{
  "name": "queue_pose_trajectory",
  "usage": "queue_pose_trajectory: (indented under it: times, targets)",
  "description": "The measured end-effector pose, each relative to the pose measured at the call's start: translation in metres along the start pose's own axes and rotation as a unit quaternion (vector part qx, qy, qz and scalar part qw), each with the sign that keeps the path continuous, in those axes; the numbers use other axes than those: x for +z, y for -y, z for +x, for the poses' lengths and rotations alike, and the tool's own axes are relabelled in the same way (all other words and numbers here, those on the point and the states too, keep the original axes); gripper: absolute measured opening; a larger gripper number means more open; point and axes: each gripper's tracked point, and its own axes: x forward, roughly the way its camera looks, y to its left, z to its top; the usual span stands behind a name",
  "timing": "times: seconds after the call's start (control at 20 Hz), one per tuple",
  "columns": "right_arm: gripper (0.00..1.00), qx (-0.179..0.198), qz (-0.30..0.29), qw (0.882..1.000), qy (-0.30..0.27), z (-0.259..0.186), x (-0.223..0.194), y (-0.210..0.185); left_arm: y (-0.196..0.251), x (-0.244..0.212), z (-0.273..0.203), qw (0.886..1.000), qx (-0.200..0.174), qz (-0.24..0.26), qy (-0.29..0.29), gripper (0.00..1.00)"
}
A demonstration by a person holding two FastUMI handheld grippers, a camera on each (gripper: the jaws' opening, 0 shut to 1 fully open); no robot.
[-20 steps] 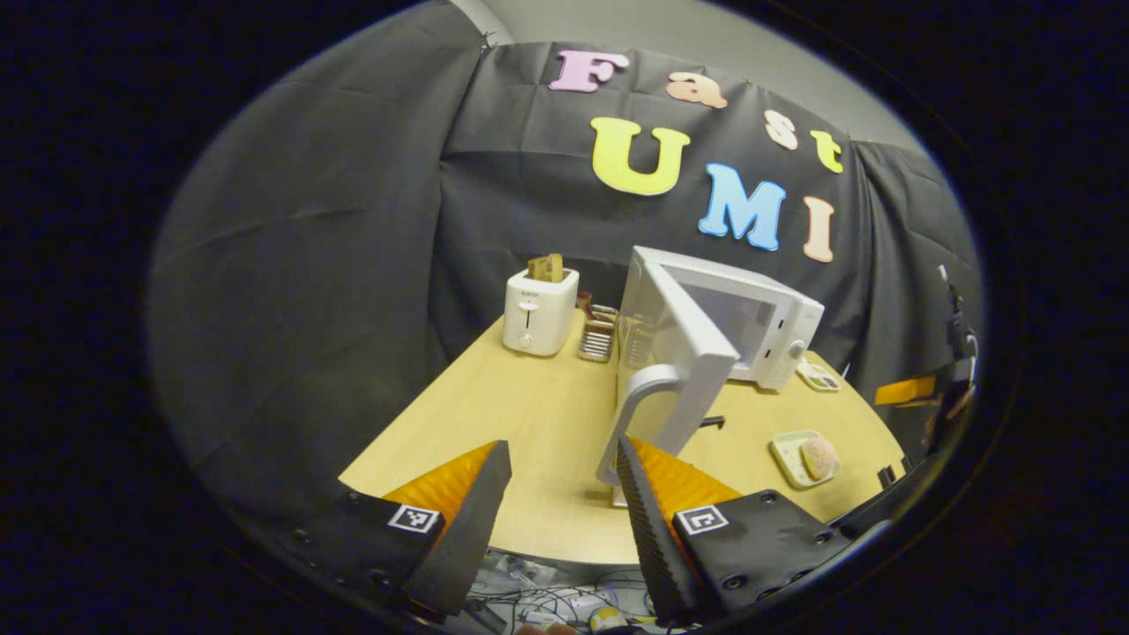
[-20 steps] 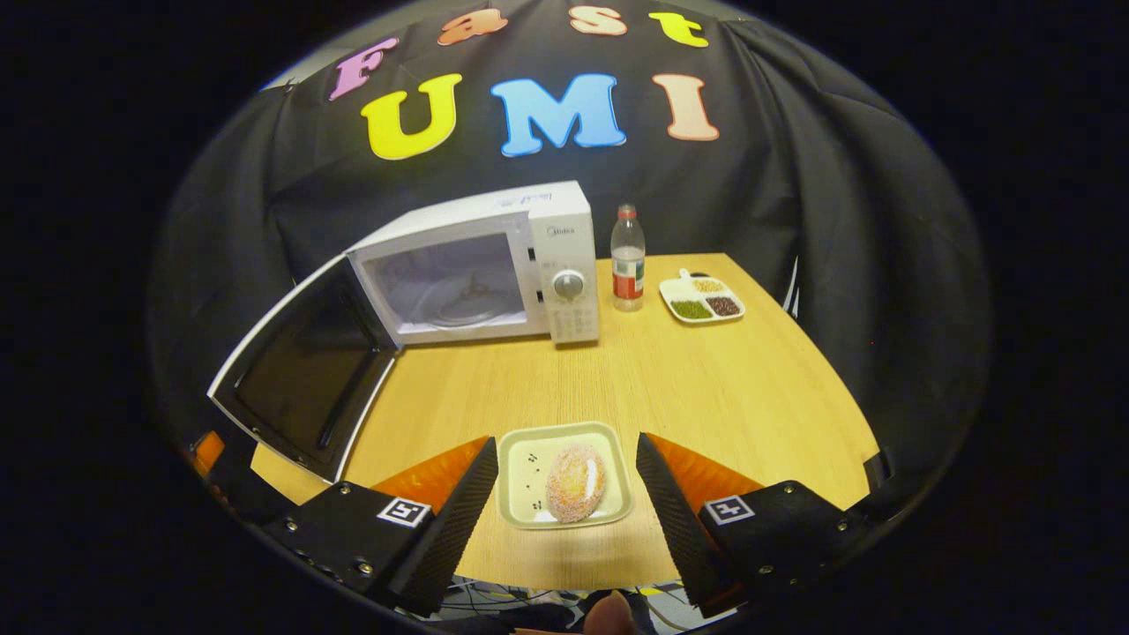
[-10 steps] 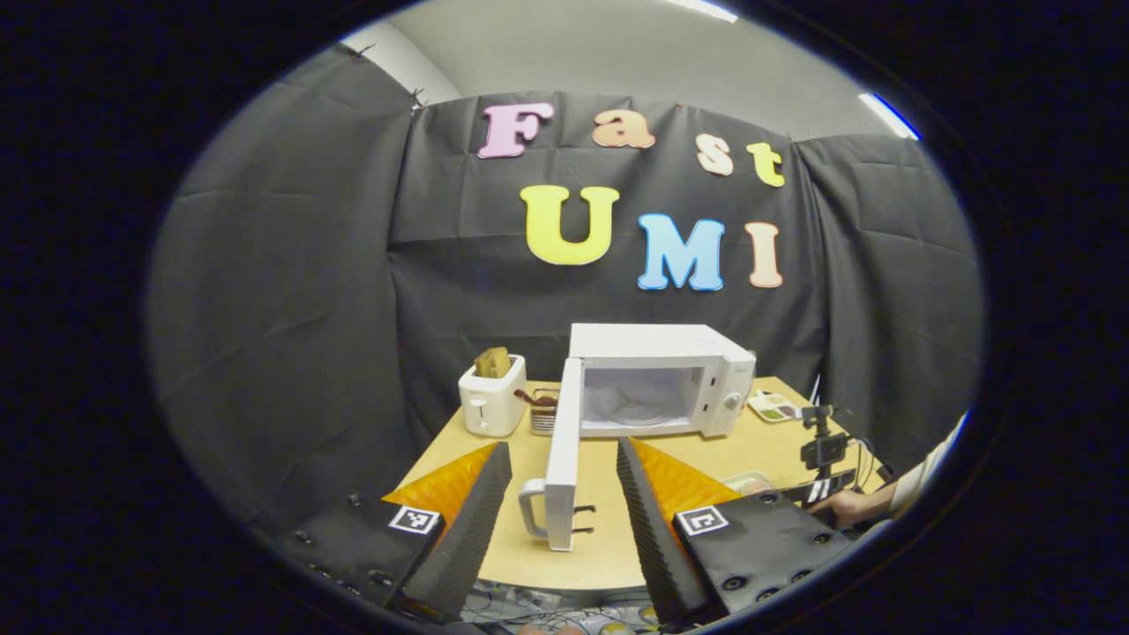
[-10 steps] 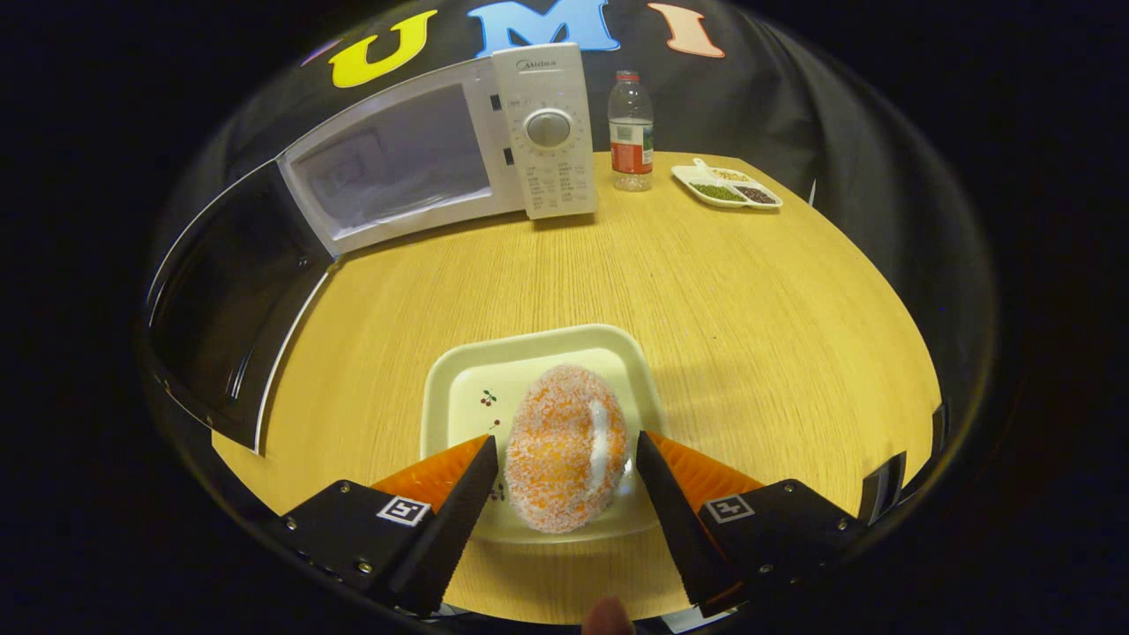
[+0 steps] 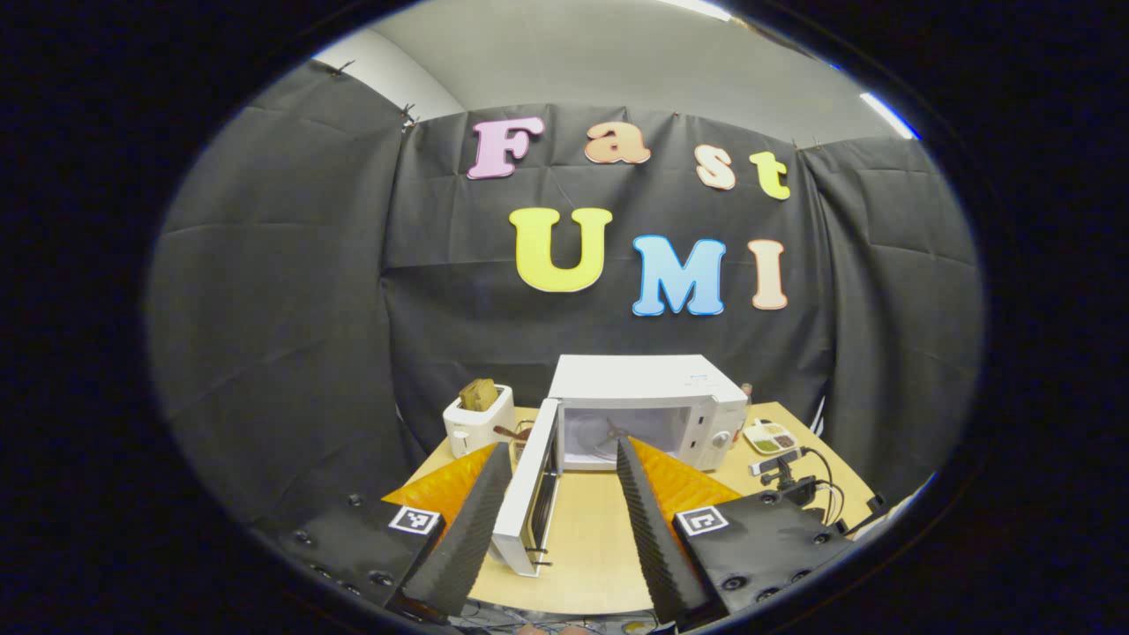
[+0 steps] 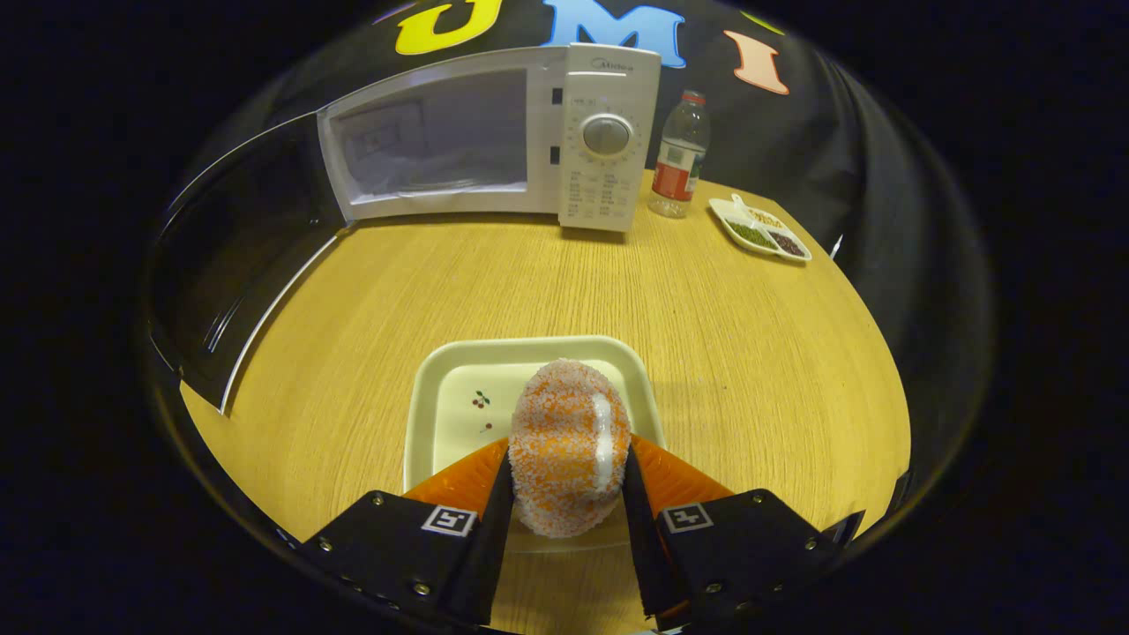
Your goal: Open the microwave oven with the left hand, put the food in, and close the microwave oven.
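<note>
The white microwave (image 6: pixel 494 141) stands at the back of the wooden table (image 6: pixel 723 353), its door (image 6: pixel 238 256) swung wide to the left and the cavity showing. An orange sugared bun (image 6: pixel 569 441) sits over a pale square plate (image 6: pixel 459 388) near the front edge. My right gripper (image 6: pixel 567 451) is shut on the bun, one finger pressing each side. In the left gripper view the microwave (image 5: pixel 648 410) and its door (image 5: pixel 529 494) lie farther off. My left gripper (image 5: pixel 562 444) is open, holding nothing, back from the table and apart from the door.
A plastic bottle (image 6: pixel 679 154) and a divided dish (image 6: pixel 758 234) of beans stand right of the microwave. A white toaster (image 5: pixel 476 419) with bread sits to its left. The other gripper (image 5: pixel 785 472) with cables shows at the table's right.
My right gripper's fingers closed in from either side onto the bun. My left gripper drew back and up, away from the door, which now stands wide.
</note>
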Motion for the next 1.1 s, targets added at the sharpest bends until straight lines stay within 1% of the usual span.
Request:
queue_pose_trajectory:
  times: [0.1,0.15,0.25,0.35,0.45,0.6,0.65,0.75,0.8,0.85,1.0,1.05,1.1]
  targets:
    - [0.61,0.026,-0.001,0.999,0.024,-0.001,0.029,-0.015,0.002,0.010,0.002,1.000,0.011,0.000,0.005,0.77]
    - [0.61,0.047,0.012,0.998,0.031,-0.001,0.045,-0.026,0.002,0.014,0.004,1.000,0.016,-0.003,0.008,0.77]
    - [0.61,0.098,0.084,0.991,0.029,0.003,0.079,-0.057,-0.002,0.020,0.002,0.999,0.028,-0.012,0.011,0.77]
    - [0.61,0.129,0.149,0.980,0.028,0.016,0.115,-0.078,-0.008,0.020,0.000,0.999,0.043,-0.023,0.011,0.77]
    - [0.61,0.141,0.190,0.971,0.032,0.032,0.147,-0.096,-0.018,0.023,-0.001,0.998,0.058,-0.034,0.010,0.77]
    - [0.62,0.172,0.259,0.950,0.033,0.053,0.190,-0.128,-0.040,0.024,-0.006,0.995,0.088,-0.043,0.010,0.77]
    - [0.61,0.175,0.270,0.946,0.036,0.060,0.202,-0.136,-0.044,0.021,-0.009,0.994,0.097,-0.043,0.010,0.77]
    - [0.61,0.194,0.311,0.929,0.041,0.067,0.226,-0.154,-0.053,0.022,-0.015,0.993,0.109,-0.046,0.010,0.77]
    - [0.61,0.197,0.331,0.922,0.045,0.073,0.236,-0.161,-0.057,0.023,-0.016,0.992,0.112,-0.050,0.011,0.77]
    - [0.61,0.199,0.346,0.916,0.047,0.078,0.243,-0.165,-0.061,0.023,-0.016,0.992,0.115,-0.055,0.011,0.82]
    - [0.61,0.208,0.387,0.896,0.062,0.093,0.268,-0.179,-0.072,0.023,-0.017,0.991,0.121,-0.064,0.006,0.82]
    - [0.61,0.208,0.399,0.891,0.063,0.097,0.272,-0.183,-0.072,0.018,-0.017,0.991,0.121,-0.065,-0.001,0.82]
    - [0.61,0.196,0.413,0.886,0.076,0.108,0.279,-0.183,-0.073,0.013,-0.018,0.991,0.120,-0.064,-0.008,0.82]
